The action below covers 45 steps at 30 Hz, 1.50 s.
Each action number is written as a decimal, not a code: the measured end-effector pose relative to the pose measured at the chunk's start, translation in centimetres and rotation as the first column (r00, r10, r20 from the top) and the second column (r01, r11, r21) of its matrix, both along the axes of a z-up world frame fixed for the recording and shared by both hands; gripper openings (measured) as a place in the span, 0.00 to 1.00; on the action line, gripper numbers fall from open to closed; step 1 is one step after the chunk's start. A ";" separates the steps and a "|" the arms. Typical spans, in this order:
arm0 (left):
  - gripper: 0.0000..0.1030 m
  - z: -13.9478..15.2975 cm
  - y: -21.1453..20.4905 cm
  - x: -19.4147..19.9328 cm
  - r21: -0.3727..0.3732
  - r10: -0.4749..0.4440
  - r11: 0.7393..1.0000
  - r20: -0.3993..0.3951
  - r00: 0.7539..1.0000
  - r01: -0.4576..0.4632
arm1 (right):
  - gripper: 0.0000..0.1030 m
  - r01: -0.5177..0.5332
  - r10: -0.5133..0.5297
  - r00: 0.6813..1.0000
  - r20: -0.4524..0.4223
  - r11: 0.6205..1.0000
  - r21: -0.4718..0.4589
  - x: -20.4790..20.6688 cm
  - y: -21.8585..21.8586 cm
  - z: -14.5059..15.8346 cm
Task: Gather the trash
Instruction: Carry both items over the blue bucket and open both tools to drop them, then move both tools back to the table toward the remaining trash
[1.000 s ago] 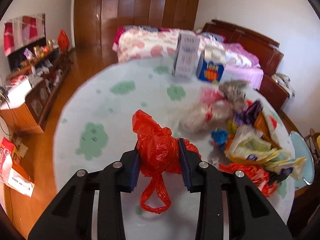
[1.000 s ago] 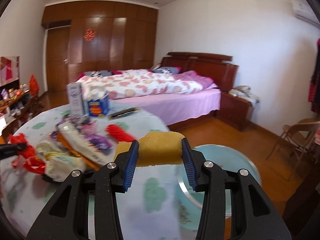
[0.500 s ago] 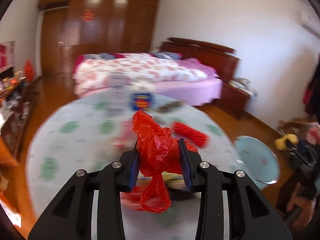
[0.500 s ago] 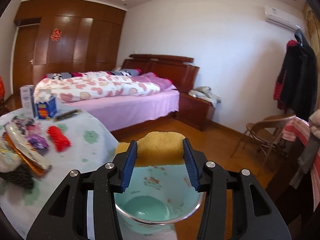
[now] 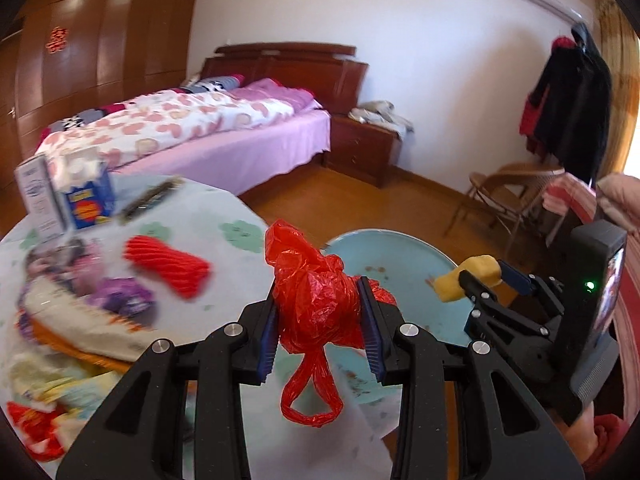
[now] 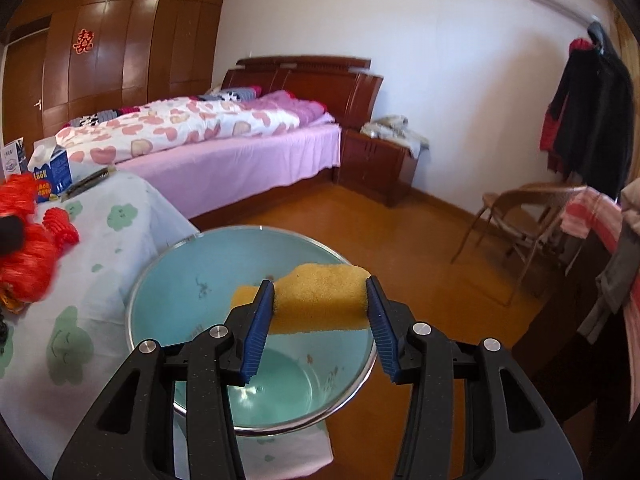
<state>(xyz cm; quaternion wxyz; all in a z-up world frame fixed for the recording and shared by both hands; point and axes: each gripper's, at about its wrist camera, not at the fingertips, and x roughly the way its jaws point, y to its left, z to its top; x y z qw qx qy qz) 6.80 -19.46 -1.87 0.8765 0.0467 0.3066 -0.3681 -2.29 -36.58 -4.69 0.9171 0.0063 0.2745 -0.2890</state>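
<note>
1. A crumpled red plastic bag (image 5: pixel 316 304), its loop handles dangling below, is pinched upright above the table edge.
2. A yellow sponge-like chunk (image 6: pixel 320 304) is clamped crosswise over the light-blue basin (image 6: pixel 168 280).

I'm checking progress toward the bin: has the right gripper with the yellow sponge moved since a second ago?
Yes. The right gripper has swung off the table to above the teal basin, with the yellow sponge between its jaws.

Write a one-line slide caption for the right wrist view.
Right gripper holds a yellow sponge above the light-blue basin beside the table.
</note>
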 end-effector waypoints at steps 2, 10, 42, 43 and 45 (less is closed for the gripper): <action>0.35 -0.5 -1.8 0.3 0.004 -0.023 1.000 -0.010 1.000 0.023 | 0.46 -0.003 0.003 1.000 -0.015 1.000 0.012 0.2 -0.3 -0.4; 0.62 -2.2 -5.4 2.0 0.042 -0.037 0.998 -0.075 0.996 0.040 | 0.65 0.009 -0.008 1.000 -0.023 0.999 0.048 0.0 -1.2 -0.7; 0.94 1.9 12.1 0.0 0.036 0.329 0.943 0.037 0.944 -0.330 | 0.95 -0.229 0.232 0.967 0.110 0.973 -0.032 -0.1 7.5 4.4; 0.94 1.9 13.2 0.0 0.035 0.350 0.936 0.040 0.936 -0.351 | 0.95 -0.240 0.241 0.964 0.110 0.971 -0.026 0.0 8.0 4.3; 0.94 1.8 14.9 -0.2 0.034 0.381 0.923 0.041 0.924 -0.382 | 0.95 -0.274 0.273 0.955 0.116 0.962 -0.011 0.2 9.3 4.5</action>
